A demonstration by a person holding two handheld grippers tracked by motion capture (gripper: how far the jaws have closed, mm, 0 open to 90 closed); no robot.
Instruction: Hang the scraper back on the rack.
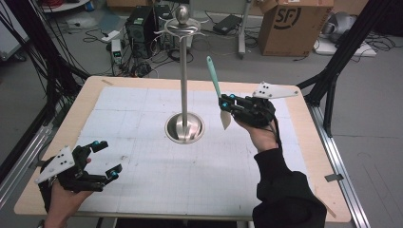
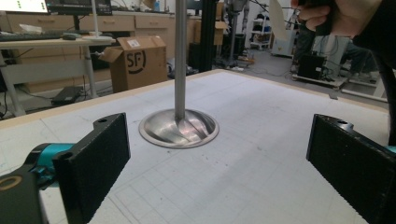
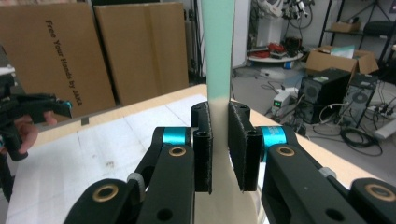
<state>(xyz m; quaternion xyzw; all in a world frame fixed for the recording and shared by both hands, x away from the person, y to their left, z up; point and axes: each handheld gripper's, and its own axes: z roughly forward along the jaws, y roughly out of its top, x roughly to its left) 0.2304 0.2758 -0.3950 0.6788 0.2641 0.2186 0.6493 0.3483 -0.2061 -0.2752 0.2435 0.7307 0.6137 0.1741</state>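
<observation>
While the left tool (image 1: 105, 159) rests low at the near left corner of the worktop (image 1: 142, 190), its jaws stand wide apart with nothing between them, pointed across the gridded mat toward the steel stand (image 1: 184, 71). That stand rises from a round dished base (image 1: 184, 128) at the middle of the worktop to a ring of hooks (image 1: 183, 29) under a ball knob. Further right, the right tool (image 1: 227, 105) is raised above the surface and holds a spatula (image 1: 215, 78), pinched narrow just where the mint handle meets the cream blade (image 1: 225, 119). Its long axis runs nearly upright, handle tip leaning up and slightly toward the stand, blade hanging below the jaws. The coming move seems to turn on this: the hooks lie up and to the left of the handle tip, near but still apart, and the right hand is much the nearer one. In the right gripper view the handle (image 3: 218, 46) runs off the top edge, so whether its end has a hanging hole I cannot tell; how many hooks the ring carries is also too small to make out.
</observation>
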